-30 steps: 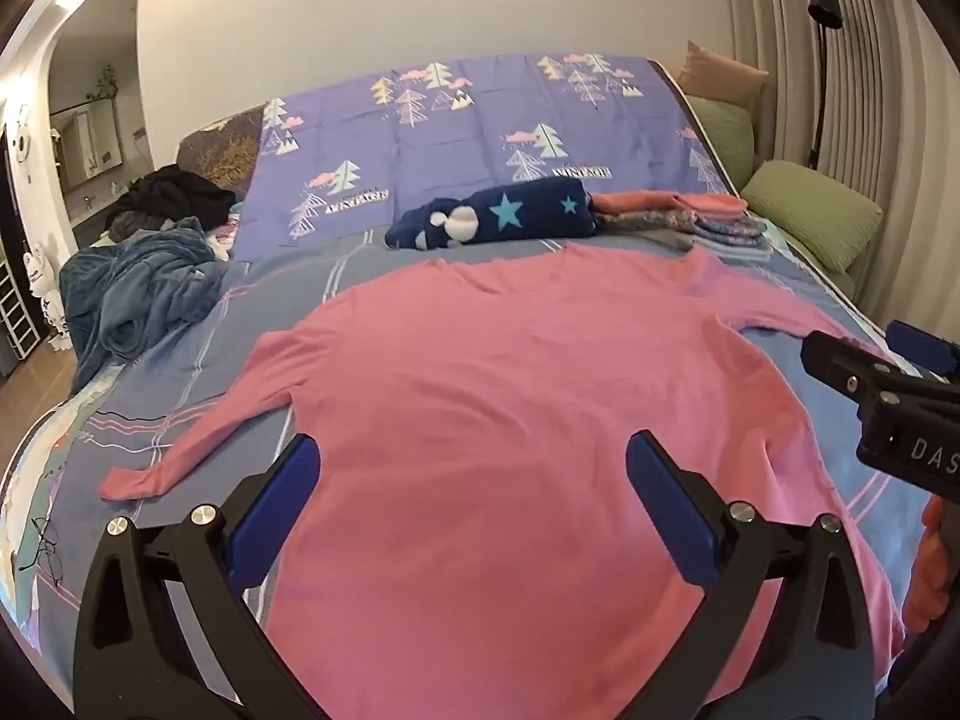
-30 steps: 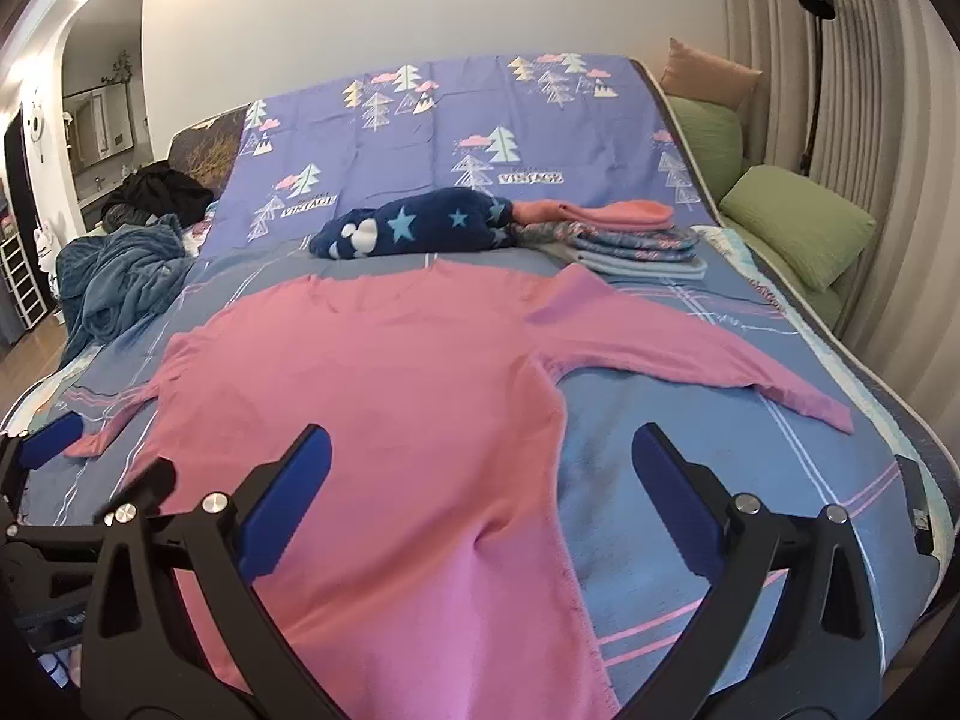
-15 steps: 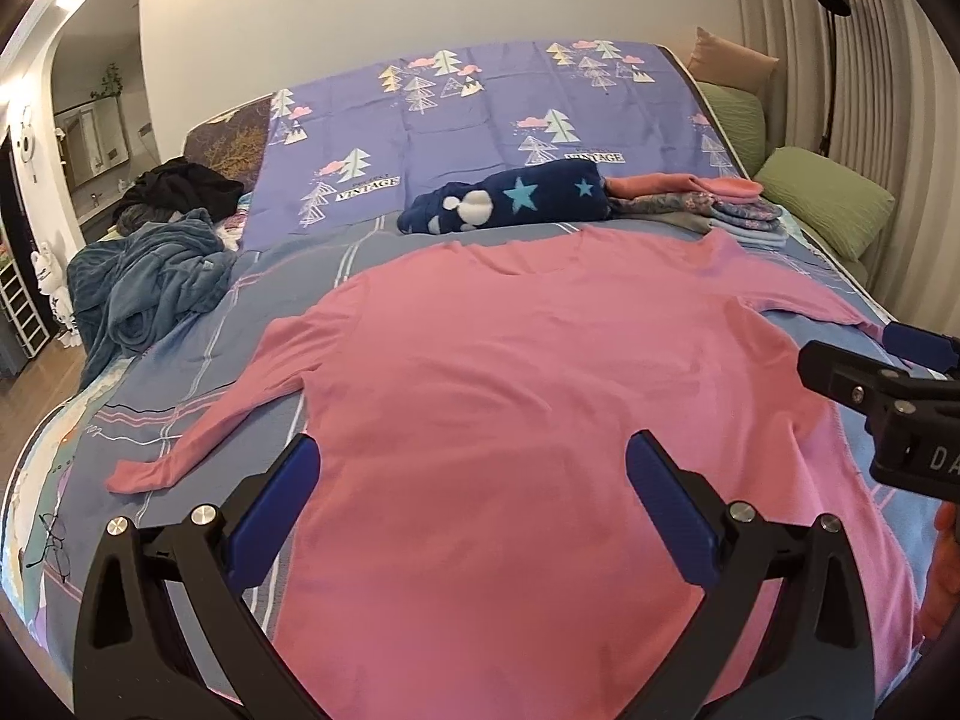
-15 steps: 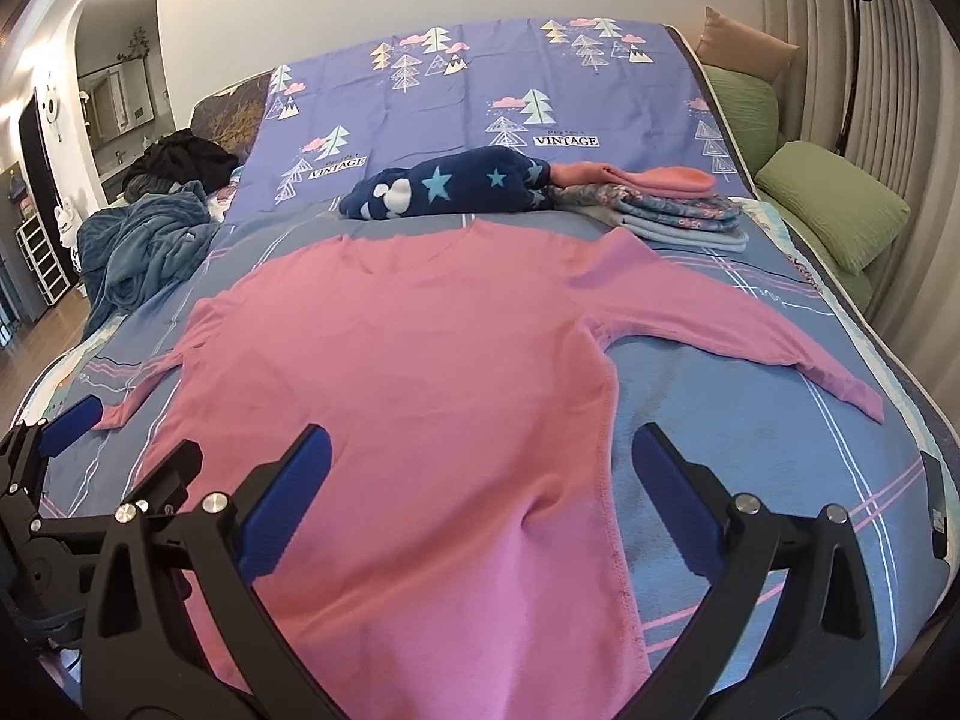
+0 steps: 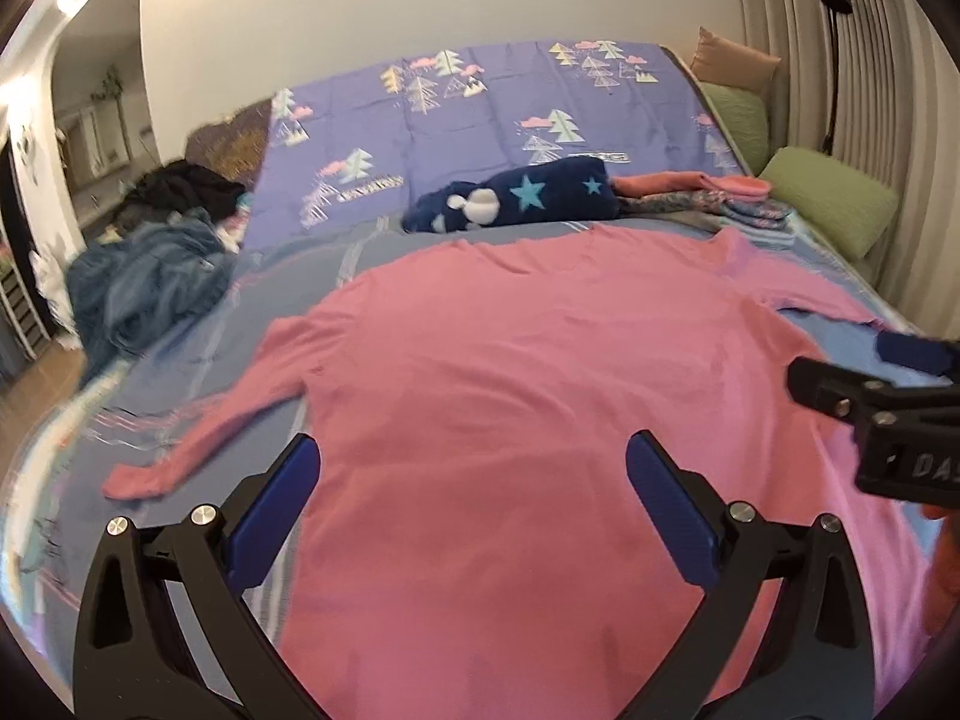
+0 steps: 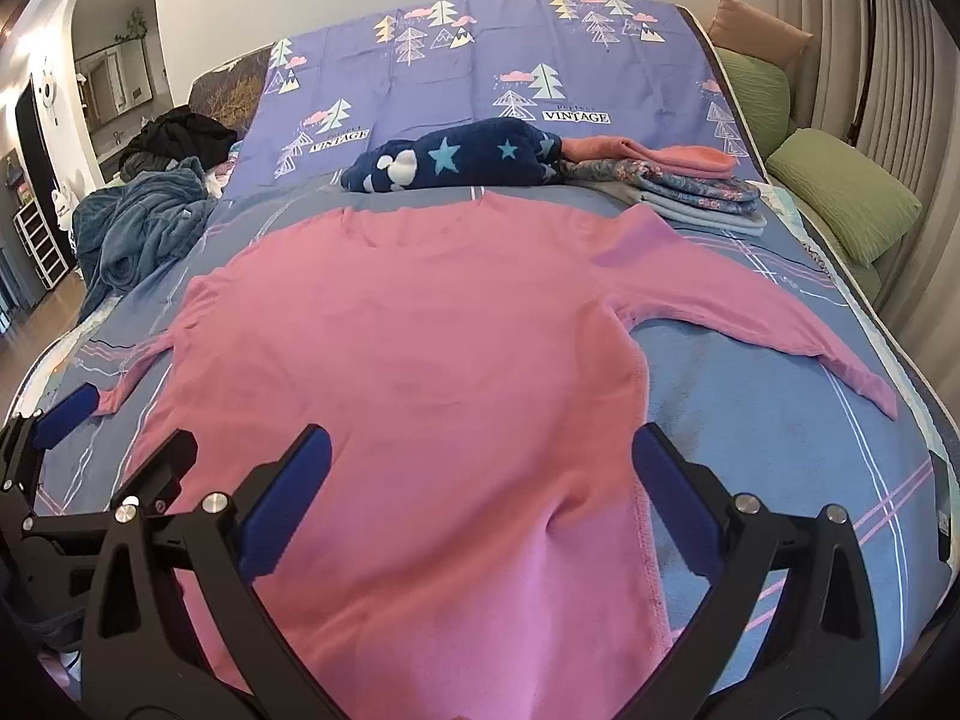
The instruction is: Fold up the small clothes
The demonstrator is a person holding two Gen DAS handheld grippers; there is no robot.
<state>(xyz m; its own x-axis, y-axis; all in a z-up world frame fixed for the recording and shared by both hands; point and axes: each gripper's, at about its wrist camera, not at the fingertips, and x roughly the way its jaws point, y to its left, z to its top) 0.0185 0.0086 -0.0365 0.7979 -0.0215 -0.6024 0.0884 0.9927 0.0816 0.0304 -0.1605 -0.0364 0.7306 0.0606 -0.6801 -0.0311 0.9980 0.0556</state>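
Blue striped bedding carries my pink long-sleeved top, spread flat in the left wrist view, one sleeve trailing toward the bed's left side; my left gripper hovers over the hem, jaws spread. From the right wrist, the top lies flat, bare blanket beyond its right side seam, and my right gripper hangs spread, holding nothing.

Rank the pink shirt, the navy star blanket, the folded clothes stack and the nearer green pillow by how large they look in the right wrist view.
1. pink shirt, by far the largest, though it is also nearest.
2. navy star blanket.
3 and 4. folded clothes stack and nearer green pillow look alike; no ranking.
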